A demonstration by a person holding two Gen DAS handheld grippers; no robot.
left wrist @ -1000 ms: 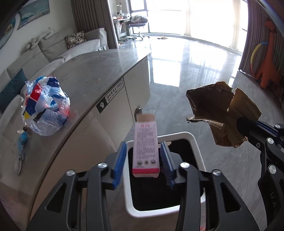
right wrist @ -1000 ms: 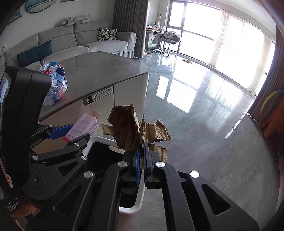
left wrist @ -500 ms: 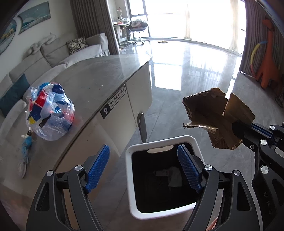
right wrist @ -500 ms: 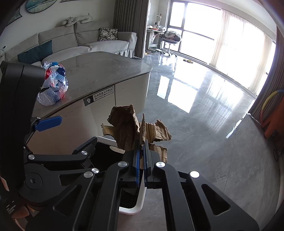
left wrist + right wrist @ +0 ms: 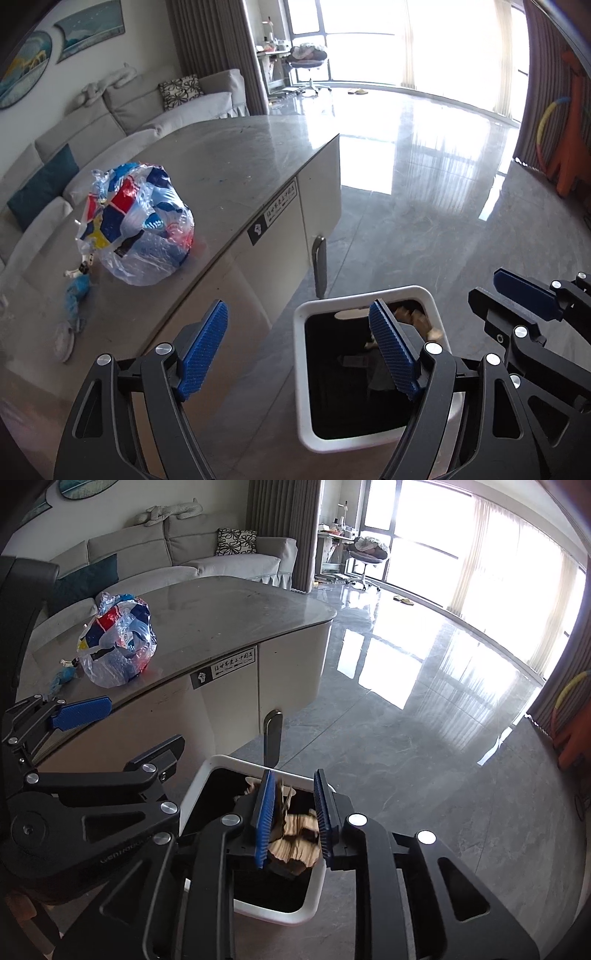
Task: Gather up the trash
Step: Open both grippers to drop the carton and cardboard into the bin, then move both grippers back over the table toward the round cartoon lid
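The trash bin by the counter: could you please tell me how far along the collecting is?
Done: the left gripper is open and empty above the white bin. In hand: the right gripper is opening, torn cardboard dropping between its fingers into the bin. Left: the plastic bag and small scraps on the counter.

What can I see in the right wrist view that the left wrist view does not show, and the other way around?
Only the right wrist view shows the right gripper from behind, its jaws opening, the torn cardboard loose between them over the white trash bin.

Only the left wrist view shows the left gripper open with nothing between its pads, and the wall pictures.

Both show the bin, the crumpled plastic bag on the grey countertop, the sofa and the glossy floor.
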